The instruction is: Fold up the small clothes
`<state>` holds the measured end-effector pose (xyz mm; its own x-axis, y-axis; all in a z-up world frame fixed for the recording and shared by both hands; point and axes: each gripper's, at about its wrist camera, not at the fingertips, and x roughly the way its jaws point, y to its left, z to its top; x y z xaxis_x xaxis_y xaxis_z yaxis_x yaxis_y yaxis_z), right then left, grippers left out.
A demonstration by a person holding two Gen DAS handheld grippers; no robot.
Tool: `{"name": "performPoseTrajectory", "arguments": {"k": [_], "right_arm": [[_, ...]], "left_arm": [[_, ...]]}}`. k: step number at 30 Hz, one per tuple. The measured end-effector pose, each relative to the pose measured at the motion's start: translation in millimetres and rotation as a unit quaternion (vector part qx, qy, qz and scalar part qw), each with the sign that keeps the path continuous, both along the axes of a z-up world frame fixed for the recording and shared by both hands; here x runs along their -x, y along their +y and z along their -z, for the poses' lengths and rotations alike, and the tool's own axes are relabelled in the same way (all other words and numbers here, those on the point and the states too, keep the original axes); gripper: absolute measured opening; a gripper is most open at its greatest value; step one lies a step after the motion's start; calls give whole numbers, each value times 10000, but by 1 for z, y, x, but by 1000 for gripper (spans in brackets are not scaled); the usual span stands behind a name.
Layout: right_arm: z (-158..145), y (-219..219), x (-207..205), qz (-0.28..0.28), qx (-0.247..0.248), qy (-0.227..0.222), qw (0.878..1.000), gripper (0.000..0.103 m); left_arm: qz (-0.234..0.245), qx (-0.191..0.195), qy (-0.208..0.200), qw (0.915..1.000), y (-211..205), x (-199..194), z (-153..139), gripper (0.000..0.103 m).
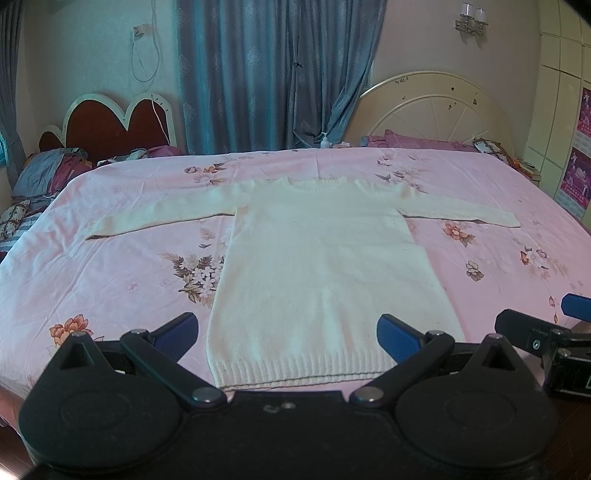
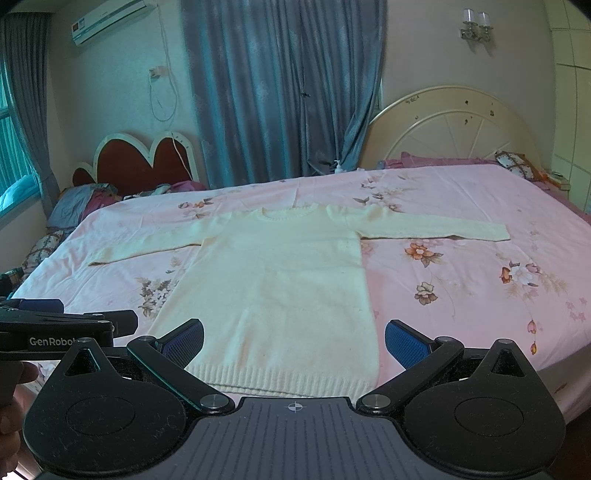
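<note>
the cream knit sweater [image 1: 317, 266] lies flat on the bed [image 1: 110, 280], hem at the near edge, sleeves spread wide, probably so each can be folded inward. the left hand-held gripper [image 1: 288, 336] and right hand-held gripper [image 2: 294, 341] both hover open above the hem, empty. pillows [image 1: 48, 170] at the far corners leave the sweater unobstructed.

A pink floral bedspread [image 1: 129, 266] fills mid-frame. Blue curtains [image 1: 273, 74] hang at top centre, a red headboard [image 1: 110, 129] stands upper left, a cream headboard [image 1: 443, 110] upper right. A wall lamp [image 1: 471, 18] hangs top right, an air conditioner [image 2: 110, 20] top left.
</note>
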<state>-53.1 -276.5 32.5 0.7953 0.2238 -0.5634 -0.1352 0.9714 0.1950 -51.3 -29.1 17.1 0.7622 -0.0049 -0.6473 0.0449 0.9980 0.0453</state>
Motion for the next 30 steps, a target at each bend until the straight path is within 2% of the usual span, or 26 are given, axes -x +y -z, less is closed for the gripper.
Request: {"name": "performPoseTrajectory", "arguments": {"k": [30], "right_arm": [[14, -14, -8, 74, -153, -27, 9999, 103]], "left_arm": [[-17, -11, 47, 10000, -1, -4, 1, 103]]}}
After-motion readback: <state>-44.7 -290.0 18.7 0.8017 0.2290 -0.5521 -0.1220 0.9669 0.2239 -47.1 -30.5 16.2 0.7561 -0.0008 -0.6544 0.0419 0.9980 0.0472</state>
